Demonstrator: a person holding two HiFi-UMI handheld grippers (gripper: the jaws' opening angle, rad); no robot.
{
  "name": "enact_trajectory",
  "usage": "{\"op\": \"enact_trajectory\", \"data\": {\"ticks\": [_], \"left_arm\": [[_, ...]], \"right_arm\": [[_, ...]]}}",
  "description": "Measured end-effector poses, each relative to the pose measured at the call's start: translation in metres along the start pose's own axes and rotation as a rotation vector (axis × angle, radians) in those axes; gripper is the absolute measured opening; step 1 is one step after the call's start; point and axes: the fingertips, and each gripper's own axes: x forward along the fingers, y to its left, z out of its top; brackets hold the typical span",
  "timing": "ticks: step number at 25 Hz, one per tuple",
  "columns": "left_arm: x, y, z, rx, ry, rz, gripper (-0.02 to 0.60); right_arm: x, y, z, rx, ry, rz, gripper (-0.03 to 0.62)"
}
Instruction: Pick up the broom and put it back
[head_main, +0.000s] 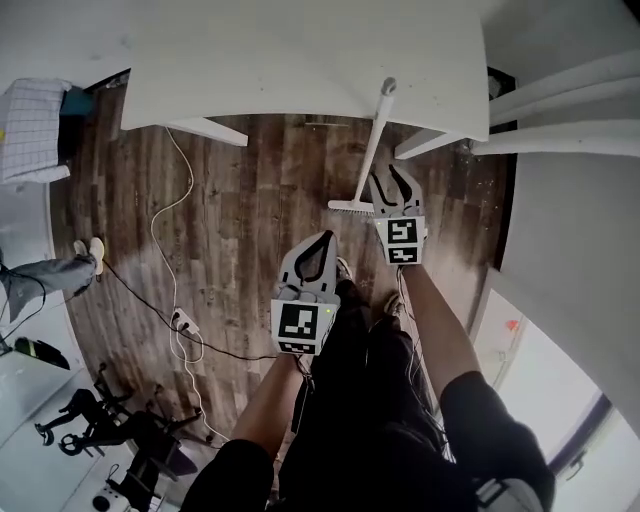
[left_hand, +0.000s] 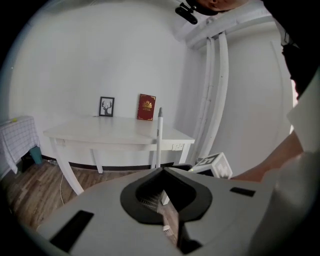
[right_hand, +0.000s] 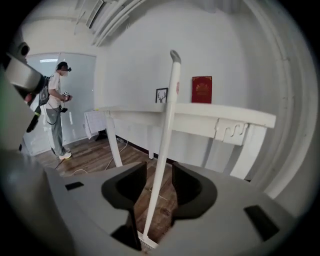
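Observation:
The white broom (head_main: 374, 143) stands tilted against the front edge of the white table (head_main: 300, 60), its head (head_main: 350, 206) on the wood floor. My right gripper (head_main: 392, 182) is open just right of the broom's lower end. In the right gripper view the handle (right_hand: 165, 145) passes between the jaws (right_hand: 159, 167) with a gap on each side, untouched. My left gripper (head_main: 322, 244) is shut and empty, lower and nearer to me. In the left gripper view its tips (left_hand: 162, 171) meet, and the broom handle (left_hand: 159, 135) rises beyond them.
A picture frame (left_hand: 106, 106) and a red book (left_hand: 146, 107) stand on the table. A white cable with a power strip (head_main: 183, 320) runs over the floor on the left. A person (right_hand: 56, 112) stands far left. A black stand (head_main: 110, 430) is at bottom left.

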Motion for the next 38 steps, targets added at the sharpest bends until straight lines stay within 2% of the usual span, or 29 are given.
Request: {"op": "enact_trajectory", "data": {"ticks": [3,7,11,13,17,21,25,30,35,38], "left_arm": [[-0.024,-0.014,0.006,-0.027,-0.025,0.045,0.000],[-0.047,-0.045,0.006,-0.037,-0.036,0.059,0.000],[-0.074,-0.087,0.008,-0.037,-0.076,0.050,0.000],[-0.090,-0.108,0.014,-0.027,-0.104,0.053,0.000],[-0.111,-0.152,0.035,0.000,-0.161,0.056,0.000],[-0.134,-0.186,0.059,0.010,-0.227,0.052,0.000],[-0.149,-0.223,0.073,0.033,-0.260,0.020,0.000],[-0.158,-0.263,0.095,0.069,-0.314,-0.010,0.000],[-0.167,-0.281,0.114,0.118,-0.344,-0.031,0.000],[-0.167,-0.291,0.125,0.123,-0.358,-0.048,0.000]], "right_arm": [[-0.056,0.015,0.015,-0.061,-0.024,0.030,0.156],[-0.139,0.044,0.047,-0.066,-0.084,0.141,0.029],[-0.231,0.056,0.084,-0.067,-0.157,0.190,0.021],[-0.272,0.051,0.095,-0.059,-0.190,0.185,0.021],[-0.342,0.032,0.113,-0.155,-0.242,0.124,0.021],[-0.390,0.024,0.136,-0.151,-0.326,0.098,0.021],[-0.426,0.019,0.147,-0.130,-0.386,0.090,0.021],[-0.462,-0.008,0.169,-0.103,-0.490,0.037,0.021],[-0.486,-0.023,0.182,-0.118,-0.532,-0.006,0.021],[-0.495,-0.030,0.187,-0.079,-0.564,-0.015,0.021]]}}
